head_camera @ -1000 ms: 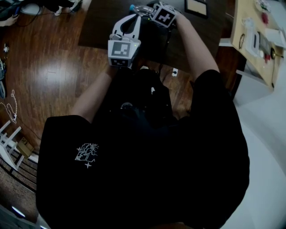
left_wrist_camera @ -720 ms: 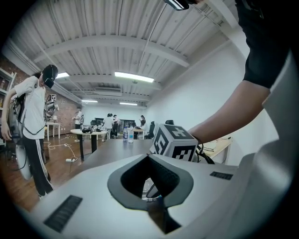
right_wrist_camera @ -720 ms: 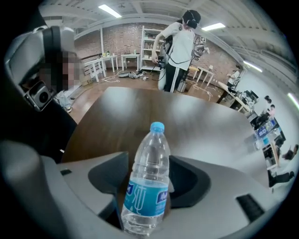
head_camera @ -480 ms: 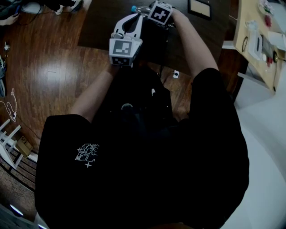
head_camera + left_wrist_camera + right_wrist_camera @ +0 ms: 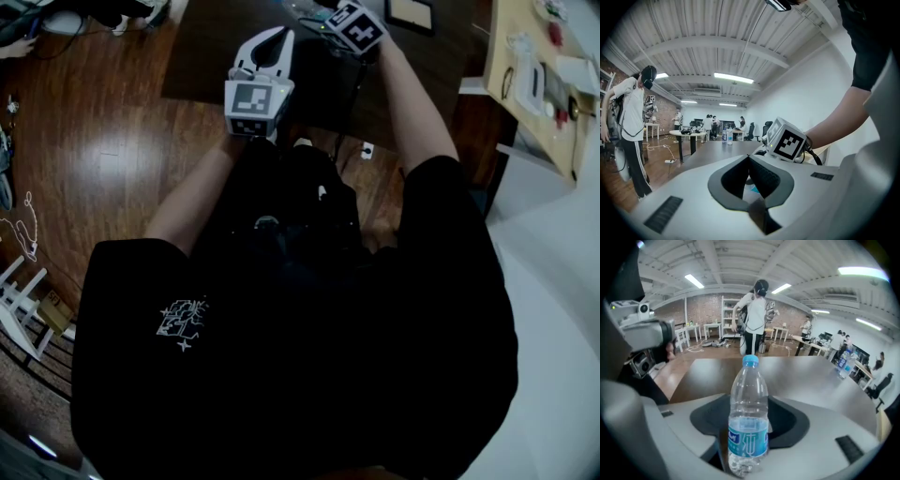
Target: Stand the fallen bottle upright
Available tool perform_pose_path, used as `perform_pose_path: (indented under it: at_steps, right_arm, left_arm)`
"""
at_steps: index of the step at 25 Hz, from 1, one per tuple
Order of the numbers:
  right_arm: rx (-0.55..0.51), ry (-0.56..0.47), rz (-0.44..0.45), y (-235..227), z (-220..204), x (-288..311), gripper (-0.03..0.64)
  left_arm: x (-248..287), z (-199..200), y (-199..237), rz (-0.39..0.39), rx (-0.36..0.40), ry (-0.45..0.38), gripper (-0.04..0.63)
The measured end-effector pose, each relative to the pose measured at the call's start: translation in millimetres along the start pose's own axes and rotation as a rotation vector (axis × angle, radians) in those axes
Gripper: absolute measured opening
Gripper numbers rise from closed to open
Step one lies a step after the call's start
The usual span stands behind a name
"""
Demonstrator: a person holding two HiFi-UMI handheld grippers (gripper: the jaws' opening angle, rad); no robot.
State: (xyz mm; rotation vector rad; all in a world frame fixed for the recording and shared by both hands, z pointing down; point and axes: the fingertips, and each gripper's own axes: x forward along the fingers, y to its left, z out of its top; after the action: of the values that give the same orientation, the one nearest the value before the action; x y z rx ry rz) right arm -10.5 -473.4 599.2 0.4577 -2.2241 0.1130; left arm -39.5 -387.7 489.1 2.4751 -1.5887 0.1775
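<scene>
In the right gripper view a clear water bottle point(image 5: 748, 427) with a blue cap and blue label stands upright against the dark table point(image 5: 806, 376). My right gripper point(image 5: 750, 404) is closing on it, a jaw on each side of the lower body and pressing on it. From the head view only a pale bit of the bottle point(image 5: 302, 8) shows at the top edge, beside the right gripper's marker cube point(image 5: 359, 26). My left gripper point(image 5: 279, 36) hovers just left of it, shut and empty, its pads meeting point(image 5: 750, 158).
The dark table point(image 5: 216, 56) also carries a framed object point(image 5: 411, 13) and, at its far corner, two more bottles point(image 5: 843, 363). A light desk with clutter point(image 5: 539, 75) stands at the right. Wooden floor lies to the left. People stand in the background.
The right gripper's cube has shifted right and turned. The blue cap seen left of it before is out of the head view now. The left gripper has barely moved.
</scene>
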Motion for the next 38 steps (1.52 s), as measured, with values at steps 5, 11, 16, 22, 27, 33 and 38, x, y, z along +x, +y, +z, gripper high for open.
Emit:
perform_pose_path:
  at_steps: [5, 11, 16, 22, 27, 33, 38]
  right_arm:
    - [0.193, -0.234, -0.065, -13.4, 23.6, -29.5, 0.272]
    - [0.367, -0.538, -0.276, -35.2, 39.0, -60.4, 0.273]
    - [0.392, -0.715, -0.528, -38.2, 35.8, -81.6, 0.273]
    - [0.374, -0.767, -0.653, -22.5, 22.0, -87.1, 0.275]
    - [0.374, -0.788, -0.687, -11.7, 10.3, -89.4, 0.275]
    - [0.390, -0.770, -0.694, -1.0, -10.4, -81.0, 0.281]
    - [0.404, -0.771, -0.702, 5.6, -17.5, -80.1, 0.287]
  left_arm:
    - [3.2, 7.7, -6.3, -0.010, 0.003, -0.001, 0.000]
    - [10.0, 7.1, -12.6, -0.010, -0.004, -0.010, 0.000]
    - [12.6, 7.0, -15.3, -0.005, -0.007, -0.043, 0.000]
    - [13.9, -10.0, -11.8, 0.005, -0.009, -0.040, 0.000]
    - [12.1, -19.3, -15.2, -0.001, -0.003, -0.031, 0.000]
    - [9.3, -24.2, -22.6, -0.011, 0.009, -0.029, 0.000]
    - [6.8, -32.8, -22.6, -0.010, 0.013, -0.012, 0.000]
